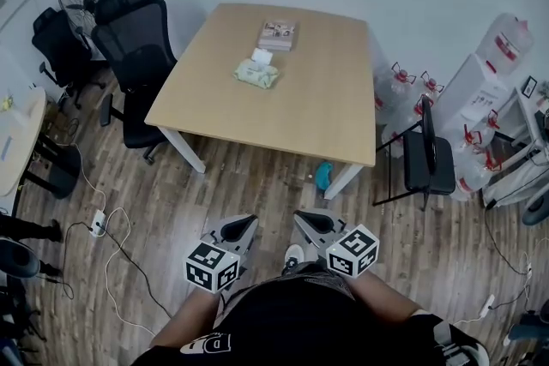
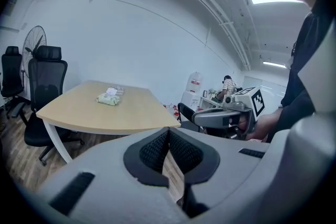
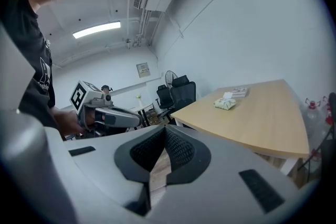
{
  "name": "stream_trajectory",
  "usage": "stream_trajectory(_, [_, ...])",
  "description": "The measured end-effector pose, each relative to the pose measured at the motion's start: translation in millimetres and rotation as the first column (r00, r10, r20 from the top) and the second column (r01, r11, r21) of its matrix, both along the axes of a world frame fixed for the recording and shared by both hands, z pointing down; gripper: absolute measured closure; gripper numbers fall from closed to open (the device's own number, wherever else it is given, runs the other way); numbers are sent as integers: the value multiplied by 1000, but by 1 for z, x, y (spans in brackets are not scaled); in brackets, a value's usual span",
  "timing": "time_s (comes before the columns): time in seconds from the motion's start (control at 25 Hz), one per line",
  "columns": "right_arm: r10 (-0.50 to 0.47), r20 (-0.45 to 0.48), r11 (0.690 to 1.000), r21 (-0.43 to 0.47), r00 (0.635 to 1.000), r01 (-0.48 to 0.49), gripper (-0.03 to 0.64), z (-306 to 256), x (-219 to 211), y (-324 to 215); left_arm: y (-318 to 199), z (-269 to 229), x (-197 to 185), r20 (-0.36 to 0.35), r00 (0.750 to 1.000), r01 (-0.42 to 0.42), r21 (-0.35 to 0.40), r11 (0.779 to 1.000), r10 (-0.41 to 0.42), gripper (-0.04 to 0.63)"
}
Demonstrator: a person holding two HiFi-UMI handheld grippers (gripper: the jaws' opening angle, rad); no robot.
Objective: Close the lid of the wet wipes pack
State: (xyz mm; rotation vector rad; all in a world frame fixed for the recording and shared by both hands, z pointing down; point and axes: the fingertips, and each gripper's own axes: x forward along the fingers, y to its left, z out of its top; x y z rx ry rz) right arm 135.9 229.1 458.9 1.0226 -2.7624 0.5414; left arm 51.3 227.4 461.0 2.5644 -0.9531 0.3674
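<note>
The wet wipes pack (image 1: pixel 256 75) lies far across the table (image 1: pixel 283 116), well ahead and slightly left. The left gripper (image 1: pixel 247 223), marginally nearer, and the right gripper (image 1: pixel 304 219) both have fingers pressed together, empty.

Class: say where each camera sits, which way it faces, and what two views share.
Head view: on the person's head, facing steeply down at floor and table; shows left gripper, right gripper, forearms.
Left gripper view: on the left gripper, facing the table; shows its shut fingers, the right gripper.
Right gripper view: on the right gripper, facing the table; shows shut fingers, the left gripper.
Shared: the wet wipes pack.
</note>
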Motion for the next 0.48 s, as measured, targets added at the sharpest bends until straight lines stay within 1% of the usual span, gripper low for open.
stream_trajectory(0.24, [-26, 11, 1000, 3, 1000, 26, 612, -3, 26, -59, -61, -3, 31, 28, 1000, -3, 7, 1000, 3, 578])
stream_trajectory(0.36, [-36, 23, 999, -4, 999, 36, 612, 2, 37, -81, -81, 2, 39, 53, 999, 12, -4, 1000, -12, 577])
stream_trajectory(0.48, [-40, 31, 999, -28, 999, 40, 612, 11, 47, -94, -94, 5, 47, 66, 998, 16, -22, 1000, -15, 578])
